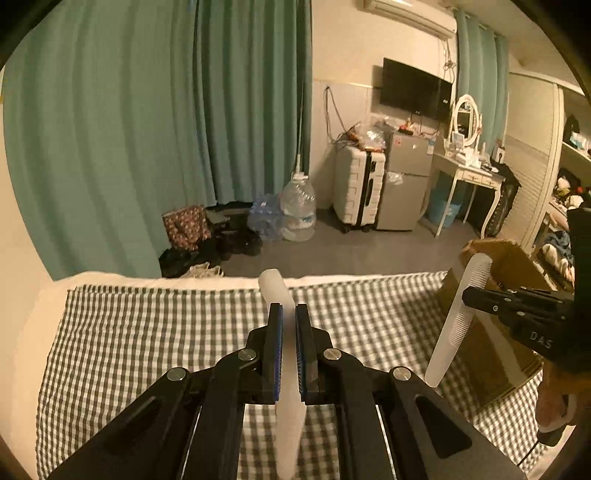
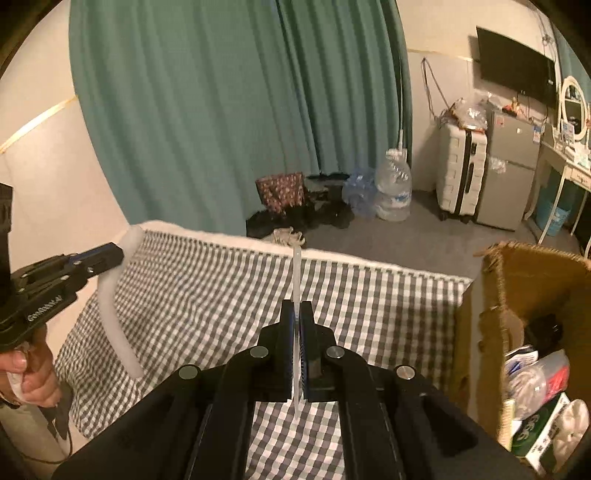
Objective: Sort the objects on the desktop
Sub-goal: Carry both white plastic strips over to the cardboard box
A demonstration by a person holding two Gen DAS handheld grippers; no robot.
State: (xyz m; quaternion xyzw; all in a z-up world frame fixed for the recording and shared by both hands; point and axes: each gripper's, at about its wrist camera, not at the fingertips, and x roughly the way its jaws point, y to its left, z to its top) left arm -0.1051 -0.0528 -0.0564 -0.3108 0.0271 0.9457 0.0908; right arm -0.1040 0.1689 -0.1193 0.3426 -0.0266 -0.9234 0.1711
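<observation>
Box (image 2: 491, 295) contents — edge-cropped, indistinct

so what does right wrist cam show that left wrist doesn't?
Only the right wrist view looks into the cardboard box, showing bags and packets inside, and shows the left gripper from the side, shut on a bent white foam strip; the hand holding it shows too.

Only the left wrist view shows the comb broadside, teeth visible, in the right gripper, plus the wall air conditioner.

Both show the checked cloth, green curtain, suitcase, fridge, TV and water jug.
</observation>
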